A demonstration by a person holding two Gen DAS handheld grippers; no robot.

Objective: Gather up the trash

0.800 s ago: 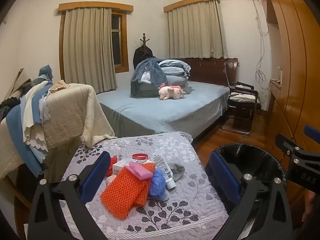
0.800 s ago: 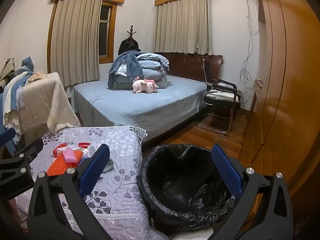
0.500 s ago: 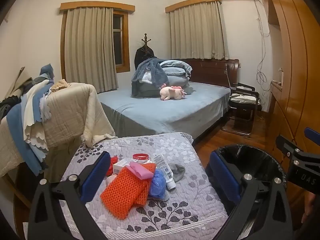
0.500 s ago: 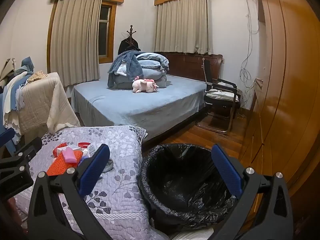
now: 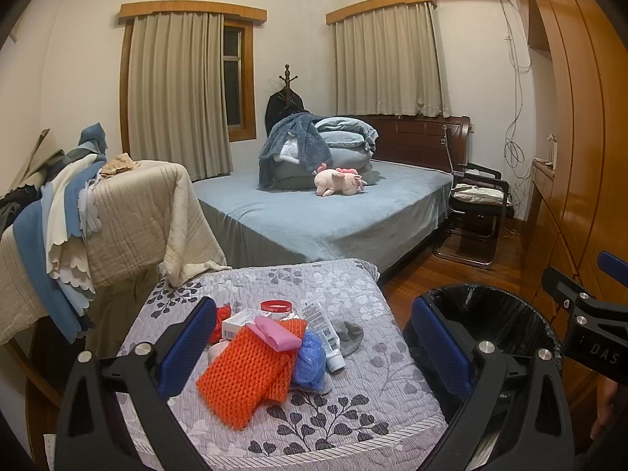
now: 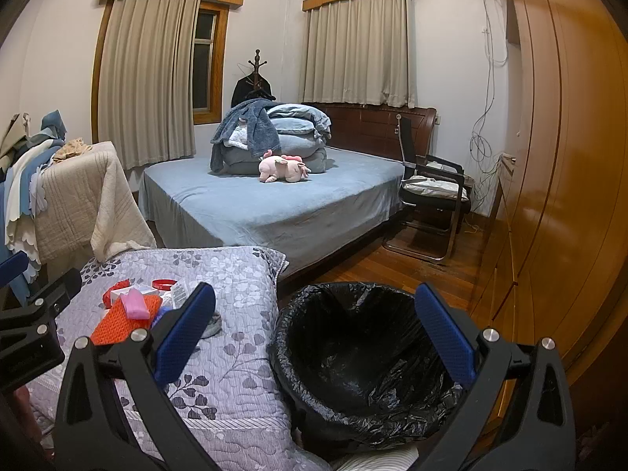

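Left wrist view: the left gripper (image 5: 314, 347) is held spread wide above a quilted surface with a grey leaf print (image 5: 353, 404); nothing is held between its blue pads (image 5: 188, 347). A pile of trash is seen on the quilt between the fingers. An orange knitted mesh piece (image 5: 247, 373) lies at the front of the pile, with a pink flat packet (image 5: 278, 332) resting on its upper edge. A crumpled blue plastic item (image 5: 310, 361) touches the mesh on its right side. A white tube with printed text (image 5: 324, 331) lies beside the blue item, cap end toward the camera. A grey cloth scrap (image 5: 349, 335) is seen just right of the tube. A white box (image 5: 241, 320), a red wristband (image 5: 276, 306) and a red crumpled wrapper (image 5: 221, 314) are noted at the back of the pile.

A bin lined with a black bag (image 5: 490, 318) stands on the wooden floor just right of the quilt.

Right wrist view: the right gripper (image 6: 314, 339) is likewise spread wide and empty, held over the near rim of the bin (image 6: 365, 353). No contents can be made out inside the black liner. The trash pile is visible to the left on the quilt (image 6: 235, 353), apart from this gripper.

A bed with a blue cover (image 6: 267, 204) is recorded behind, with a pink plush toy (image 6: 282, 168) on it.
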